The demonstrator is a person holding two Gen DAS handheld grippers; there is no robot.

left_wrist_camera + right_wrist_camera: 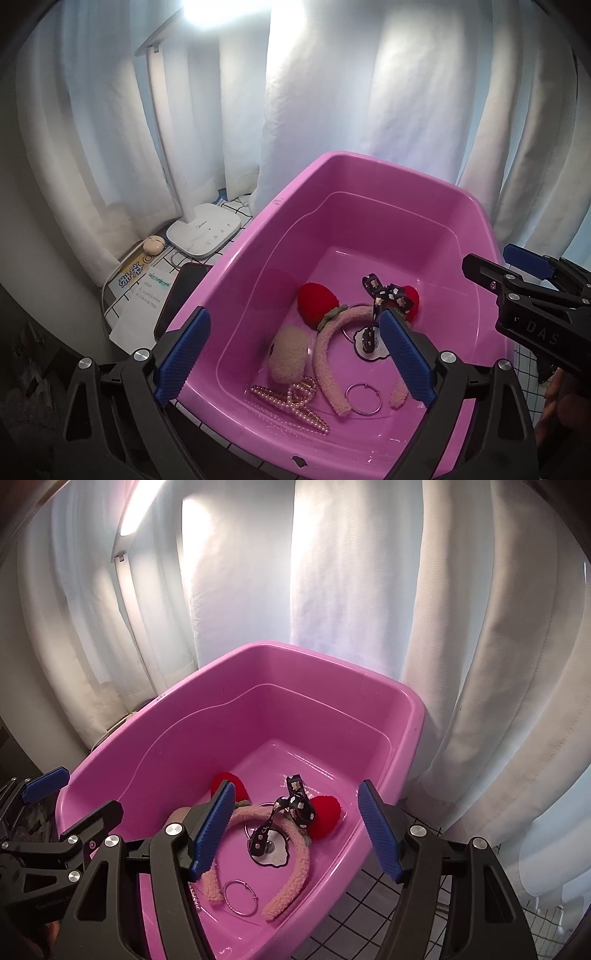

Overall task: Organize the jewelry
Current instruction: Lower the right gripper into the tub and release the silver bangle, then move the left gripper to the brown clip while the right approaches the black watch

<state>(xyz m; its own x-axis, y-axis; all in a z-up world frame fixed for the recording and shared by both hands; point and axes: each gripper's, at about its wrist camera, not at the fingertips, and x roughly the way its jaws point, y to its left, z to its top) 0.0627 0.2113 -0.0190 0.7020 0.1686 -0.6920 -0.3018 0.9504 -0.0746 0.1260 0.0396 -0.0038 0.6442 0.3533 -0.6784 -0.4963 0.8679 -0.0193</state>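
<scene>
We're hovering both spread, empty grippers, left gripper (295, 356) and right gripper (297, 827), over the pink tub (332, 672); the fuzzy headband (295, 843) is lying just below-ahead, arch pointing away, right slightly nearer.

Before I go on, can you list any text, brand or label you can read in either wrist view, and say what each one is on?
"DAS": on the black body of the right gripper, seen from the left wrist view; it may be cut off.
"Midea"-like logo: on the white lamp base, too small to be sure.
Blue Chinese characters: on the yellow-and-white packet, blurred.
Green and black print: on the white paper, unreadable.
Embossed text: on the left gripper body, unreadable.
</scene>
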